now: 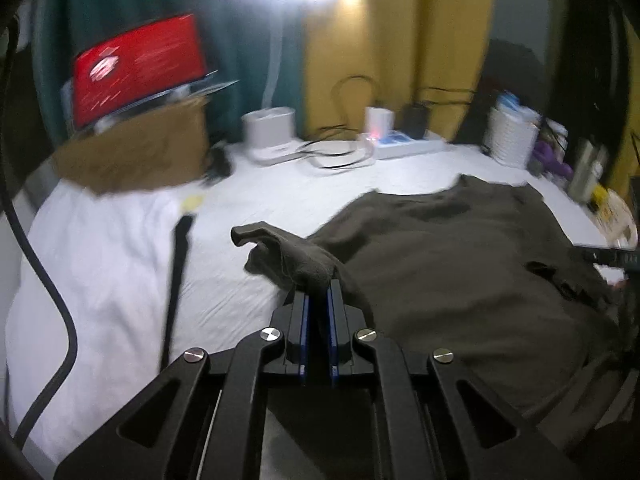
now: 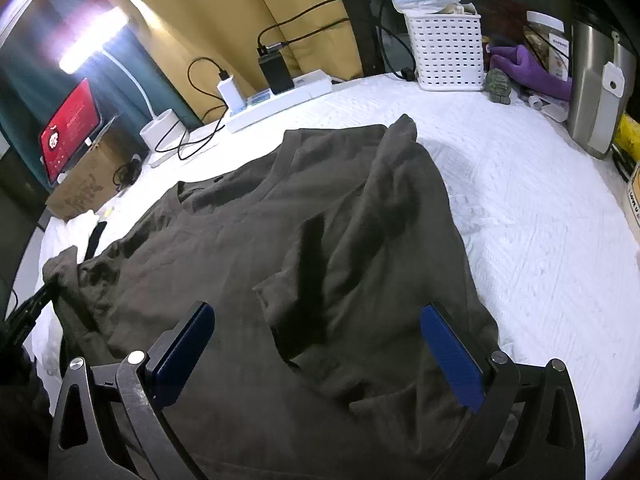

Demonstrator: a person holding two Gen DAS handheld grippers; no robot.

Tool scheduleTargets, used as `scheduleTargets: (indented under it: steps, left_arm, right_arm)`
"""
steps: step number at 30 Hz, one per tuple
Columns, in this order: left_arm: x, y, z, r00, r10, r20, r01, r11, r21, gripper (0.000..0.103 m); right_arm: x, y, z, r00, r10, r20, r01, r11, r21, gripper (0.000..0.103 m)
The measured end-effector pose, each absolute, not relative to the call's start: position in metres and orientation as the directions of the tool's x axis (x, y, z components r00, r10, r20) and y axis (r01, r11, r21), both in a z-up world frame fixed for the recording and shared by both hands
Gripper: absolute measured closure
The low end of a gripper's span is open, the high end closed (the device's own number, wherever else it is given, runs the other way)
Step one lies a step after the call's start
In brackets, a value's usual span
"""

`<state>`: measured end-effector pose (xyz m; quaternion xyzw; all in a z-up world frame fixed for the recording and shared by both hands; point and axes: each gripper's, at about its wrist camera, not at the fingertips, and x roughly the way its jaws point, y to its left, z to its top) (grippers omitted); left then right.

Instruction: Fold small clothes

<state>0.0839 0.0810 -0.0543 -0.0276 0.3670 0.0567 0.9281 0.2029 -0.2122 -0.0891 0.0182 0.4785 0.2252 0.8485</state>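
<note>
T-shirt [image 2: 280, 248], dark olive: soft, light, limp; lies spread on the white-covered bench [image 2: 520, 200]. Left tongs [image 1: 318, 284] pinch its sleeve, lifted ahead of them. Right tongs [image 2: 316, 344] gape, fabric beneath, ungripped. Best hold, likely: hem or sleeve edge.

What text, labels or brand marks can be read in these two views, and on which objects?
None can be read with confidence.
Red laptop screen: white lines and a logo, too blurred.
Brown cardboard box: faint print, unreadable.
Clear jar's white label: dark characters, too small.
Pale package at the right edge: cut-off letters, not legible.
White power strip: no legible marking.
</note>
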Motion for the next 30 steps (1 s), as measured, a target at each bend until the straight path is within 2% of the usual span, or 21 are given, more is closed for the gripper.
scheduleTargets:
  steps: [5, 8, 11, 12, 15, 20, 23, 24, 26, 27, 30]
  left_arm:
    - [0.106, 0.04, -0.066, 0.671, -0.028, -0.741, 0.04, 0.999, -0.001, 0.096]
    - [0.117, 0.018, -0.084, 0.599, -0.055, -0.799, 0.106, 0.994, 0.01, 0.095]
    - [0.113, 0.012, -0.084, 0.561, -0.162, -0.812, 0.178, 0.981, -0.073, 0.082]
    - [0.109, 0.013, -0.081, 0.559, -0.183, -0.809, 0.187, 0.978, -0.093, 0.079]
    - [0.1, 0.033, -0.072, 0.569, -0.213, -0.794, 0.165, 0.976, -0.144, 0.078]
    - [0.103, 0.075, -0.064, 0.614, -0.14, -0.776, 0.067, 0.99, -0.125, 0.078]
    - [0.109, 0.087, -0.07, 0.619, -0.159, -0.769, 0.08, 0.987, -0.139, 0.078]
    - [0.115, 0.087, -0.072, 0.615, -0.173, -0.769, 0.108, 0.985, -0.135, 0.075]
    - [0.12, 0.084, -0.076, 0.619, -0.194, -0.761, 0.15, 0.98, -0.128, 0.054]
    - [0.127, 0.082, -0.081, 0.619, -0.197, -0.761, 0.162, 0.979, -0.121, 0.041]
    - [0.147, 0.079, -0.096, 0.612, -0.161, -0.774, 0.163, 0.984, -0.076, 0.04]
  right_arm:
    - [0.199, -0.219, -0.087, 0.448, 0.41, -0.794, -0.362, 0.896, 0.258, 0.0]
    - [0.198, -0.226, -0.087, 0.453, 0.41, -0.792, -0.348, 0.899, 0.267, 0.0]
    - [0.197, -0.232, -0.089, 0.456, 0.407, -0.791, -0.332, 0.903, 0.273, 0.0]
    - [0.197, -0.234, -0.089, 0.457, 0.406, -0.791, -0.33, 0.904, 0.274, 0.0]
    - [0.197, -0.239, -0.089, 0.459, 0.405, -0.791, -0.321, 0.905, 0.278, 0.0]
    - [0.198, -0.231, -0.089, 0.457, 0.411, -0.789, -0.341, 0.9, 0.271, 0.0]
    - [0.195, -0.217, -0.084, 0.456, 0.421, -0.784, -0.382, 0.888, 0.254, 0.0]
    - [0.193, -0.21, -0.082, 0.453, 0.426, -0.784, -0.399, 0.882, 0.249, 0.0]
    - [0.191, -0.2, -0.08, 0.448, 0.429, -0.784, -0.424, 0.875, 0.236, 0.0]
    - [0.19, -0.197, -0.079, 0.448, 0.43, -0.784, -0.429, 0.872, 0.234, 0.0]
    - [0.189, -0.189, -0.077, 0.451, 0.423, -0.786, -0.437, 0.872, 0.219, 0.0]
